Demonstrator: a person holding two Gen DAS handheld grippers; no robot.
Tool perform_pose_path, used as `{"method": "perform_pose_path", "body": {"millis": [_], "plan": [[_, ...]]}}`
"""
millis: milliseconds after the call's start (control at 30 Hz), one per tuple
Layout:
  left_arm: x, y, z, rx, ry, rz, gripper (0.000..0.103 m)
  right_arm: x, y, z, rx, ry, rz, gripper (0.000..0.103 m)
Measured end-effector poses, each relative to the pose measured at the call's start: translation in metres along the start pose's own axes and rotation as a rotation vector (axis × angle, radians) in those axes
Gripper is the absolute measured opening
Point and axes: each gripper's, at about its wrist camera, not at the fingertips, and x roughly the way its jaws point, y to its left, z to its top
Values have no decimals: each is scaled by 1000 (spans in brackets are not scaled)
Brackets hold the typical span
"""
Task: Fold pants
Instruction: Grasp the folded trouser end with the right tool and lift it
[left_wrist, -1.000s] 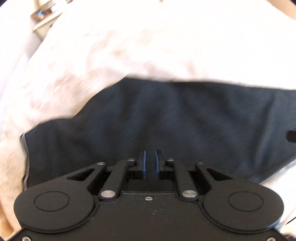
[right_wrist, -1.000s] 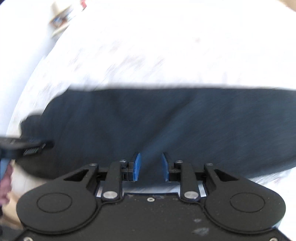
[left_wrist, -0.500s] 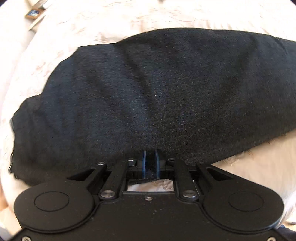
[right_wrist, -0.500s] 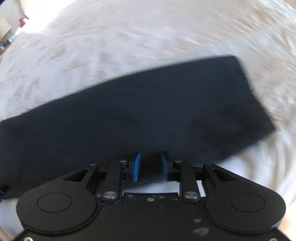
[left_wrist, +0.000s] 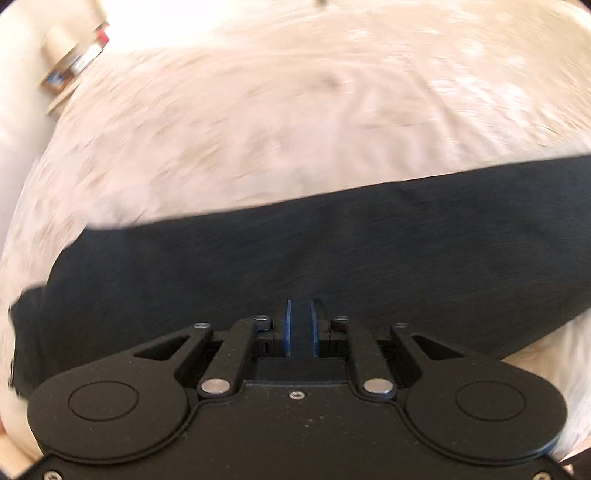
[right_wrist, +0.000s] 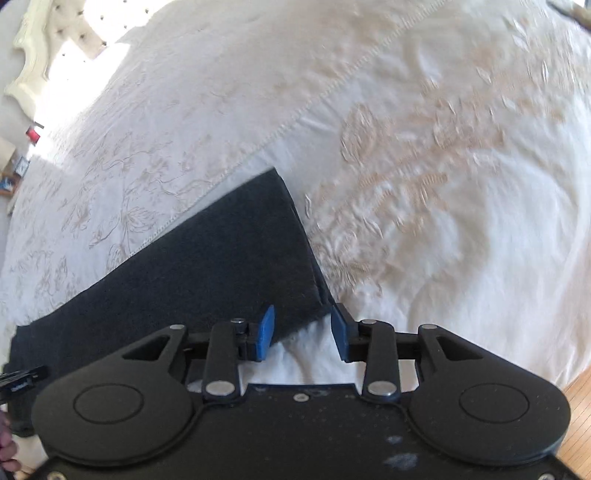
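We list one pair of dark pants (left_wrist: 295, 258), lying as a long band across the cream embroidered bedspread (left_wrist: 258, 129). Our left gripper (left_wrist: 301, 328) sits at the near edge of the cloth, blue pads drawn close with dark fabric pinched between them. Our right gripper (right_wrist: 303, 332) stands with fingers spread at the leg's hem corner (right_wrist: 314, 295), white bedding showing in the gap. A tufted headboard (right_wrist: 44, 48) appears far left.

The pants (right_wrist: 207, 258) are dark, matt knit cloth. The bedspread (right_wrist: 406, 166) is cream cloth with raised embroidery. The fingers (right_wrist: 266, 332) carry matt blue pads on black plastic.
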Motion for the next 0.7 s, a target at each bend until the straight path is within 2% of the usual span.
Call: {"method": "perform_pose_path", "body": {"millis": [100, 200, 467, 700], "plan": [[-3, -23, 7, 61, -2, -18, 21, 8, -5, -15, 9, 43, 25, 38], [-19, -35, 7, 87, 0, -16, 21, 24, -6, -23, 22, 47, 53, 38], [-25, -40, 13, 51, 12, -27, 21, 57, -21, -7, 186, 20, 111, 38], [-13, -58, 48, 50, -30, -64, 21, 55, -27, -10, 220, -24, 164, 37]]}}
